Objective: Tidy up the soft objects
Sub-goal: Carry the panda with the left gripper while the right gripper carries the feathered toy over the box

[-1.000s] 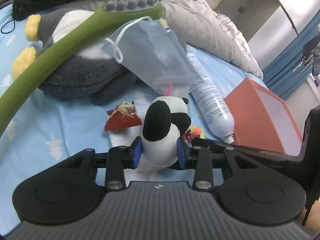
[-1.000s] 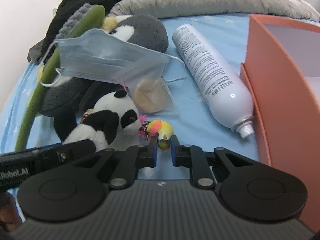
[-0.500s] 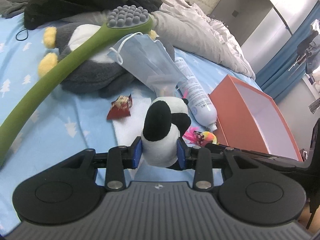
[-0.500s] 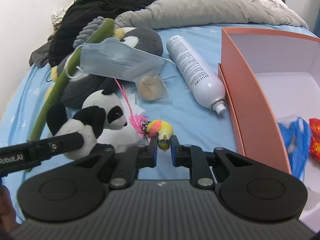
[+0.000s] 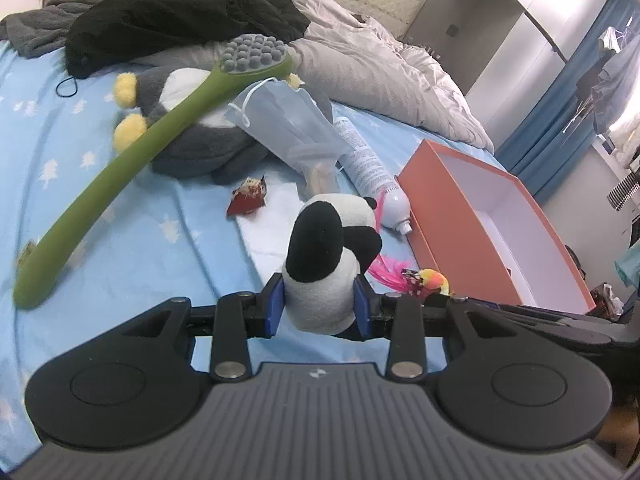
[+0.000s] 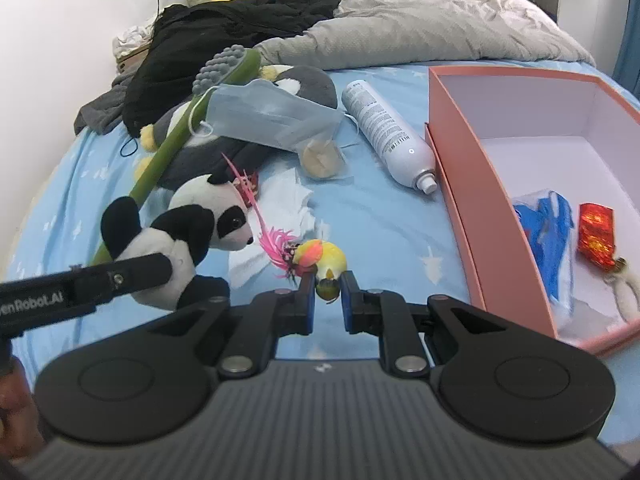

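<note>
Panda plush (image 5: 326,276) squashes softly in my left claw (image 5: 319,306), pinched round its body above the bed; right claw (image 6: 327,307) nips the light feathered bird toy (image 6: 322,262)

Blue-sheeted bed (image 5: 120,216), grey wardrobe (image 5: 492,20), blue curtains (image 5: 560,120).

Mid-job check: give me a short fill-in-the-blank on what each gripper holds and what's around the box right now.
1. The left gripper is clamped on a plush ____.
2. The right gripper pinches a small yellow toy bird with ____ feathers.
3. The white spray can lies on the bed just outside the ____ box.
4. The face mask rests against the green ____.

Missing words: panda; pink; orange; brush
</note>
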Motion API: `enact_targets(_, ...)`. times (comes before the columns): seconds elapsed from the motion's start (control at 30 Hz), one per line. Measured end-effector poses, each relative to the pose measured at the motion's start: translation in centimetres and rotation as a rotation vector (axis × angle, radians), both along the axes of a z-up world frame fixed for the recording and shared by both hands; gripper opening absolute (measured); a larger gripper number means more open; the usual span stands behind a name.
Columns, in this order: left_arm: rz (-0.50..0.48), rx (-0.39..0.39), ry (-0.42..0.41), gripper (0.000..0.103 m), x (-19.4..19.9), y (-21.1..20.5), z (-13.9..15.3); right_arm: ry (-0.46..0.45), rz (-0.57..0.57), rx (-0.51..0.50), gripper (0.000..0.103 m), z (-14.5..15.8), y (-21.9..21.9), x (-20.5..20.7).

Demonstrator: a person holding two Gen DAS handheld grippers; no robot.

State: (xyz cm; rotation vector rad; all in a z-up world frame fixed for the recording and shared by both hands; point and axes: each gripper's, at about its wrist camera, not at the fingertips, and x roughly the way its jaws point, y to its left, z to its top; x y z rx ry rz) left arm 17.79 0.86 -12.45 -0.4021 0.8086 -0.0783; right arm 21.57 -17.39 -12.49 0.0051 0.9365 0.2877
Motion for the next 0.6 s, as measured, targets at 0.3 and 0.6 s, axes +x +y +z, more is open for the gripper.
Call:
enact_targets(0.3,-0.003,-0.003,-0.007,0.041,-3.9,0.3,0.7,-0.027,-0.014,0.015,0.017,1.9,-0.4,-4.4)
enact_targets(0.6,-0.019,-0.015,-0.082,0.041,-3.9,-0.6,3.9,-0.118,-0.046,0.029,0.017,5.3,-1.9,-5.8)
